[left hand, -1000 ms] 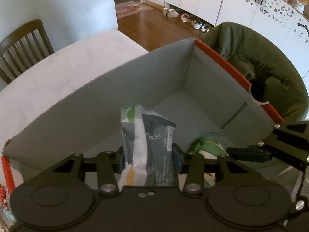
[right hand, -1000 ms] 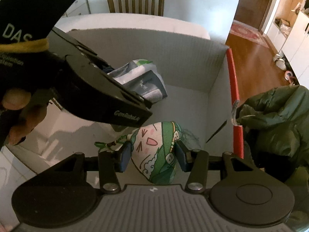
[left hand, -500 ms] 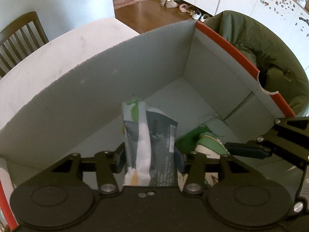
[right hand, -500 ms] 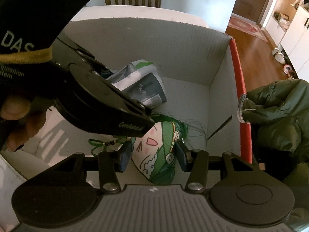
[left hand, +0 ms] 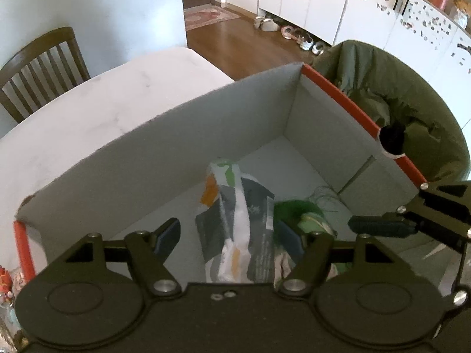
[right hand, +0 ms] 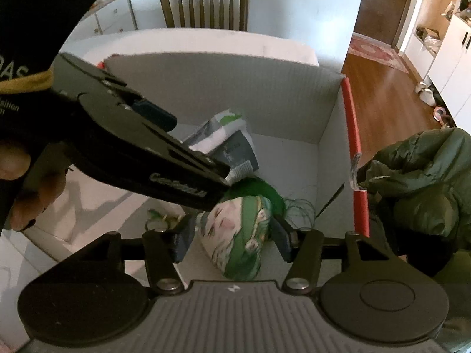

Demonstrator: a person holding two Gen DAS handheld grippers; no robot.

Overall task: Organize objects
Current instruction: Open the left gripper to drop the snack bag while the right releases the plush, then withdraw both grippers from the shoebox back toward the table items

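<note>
A grey and white snack packet (left hand: 238,229) with green and orange print lies inside the grey cardboard box (left hand: 164,150). My left gripper (left hand: 229,234) hangs over it, open, its pads clear of the packet on both sides. A green plush toy (right hand: 238,232) with a printed face rests on the box floor next to the packet (right hand: 226,144). My right gripper (right hand: 232,238) straddles the toy with its pads slightly parted and loose around it. The toy (left hand: 309,220) and one right finger (left hand: 379,225) also show in the left wrist view. The left gripper body (right hand: 141,158) hides part of the packet.
The box has red-edged side walls (right hand: 353,153) and stands on a white table (left hand: 88,111). A green padded jacket (right hand: 421,182) lies against the box's right side. A wooden chair (right hand: 203,6) stands beyond the table. A hand (right hand: 20,194) holds the left gripper.
My left gripper has opened wide and let the packet go; it now lies in the box. My right gripper's fingers have parted a little and the plush toy has settled onto the box floor.
</note>
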